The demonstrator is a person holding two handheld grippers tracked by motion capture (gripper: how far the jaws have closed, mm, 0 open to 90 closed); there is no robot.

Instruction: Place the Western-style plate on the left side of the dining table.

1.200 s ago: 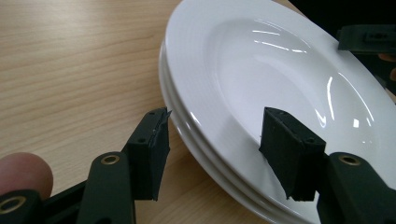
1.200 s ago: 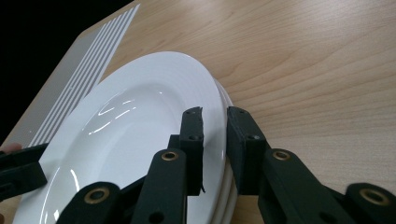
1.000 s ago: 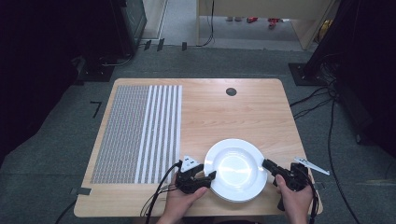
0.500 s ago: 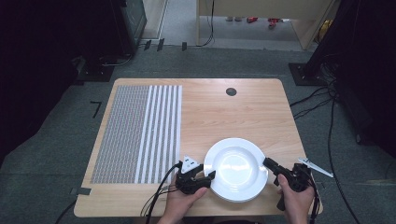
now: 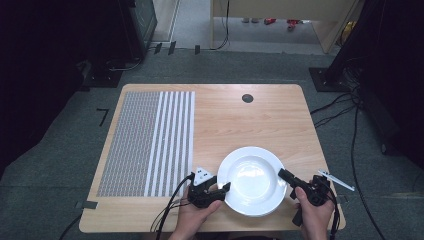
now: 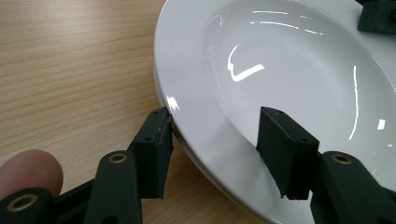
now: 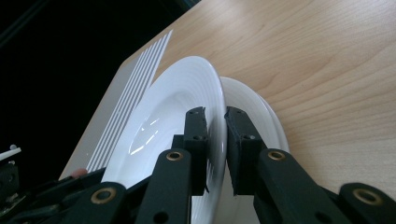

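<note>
Two white plates lie stacked near the table's front edge, the top plate (image 5: 251, 179) uppermost. In the right gripper view my right gripper (image 7: 215, 112) is shut on the rim of the top plate (image 7: 173, 98), which tilts away from the lower plate (image 7: 254, 109). In the high view the right gripper (image 5: 284, 175) meets the stack's right edge. My left gripper (image 6: 215, 114) is open, one jaw under the rim and one over the top plate (image 6: 280, 60). In the high view the left gripper (image 5: 225, 187) is at the stack's left edge.
A grey-and-white striped mat (image 5: 150, 140) covers the left part of the wooden table (image 5: 260, 115). A small black round spot (image 5: 247, 98) is near the far edge. Cables trail on the floor (image 5: 350, 115) to the right.
Almost nothing has moved. The right gripper has edged slightly in toward the plate's rim, and the left gripper and plates have stayed put.
</note>
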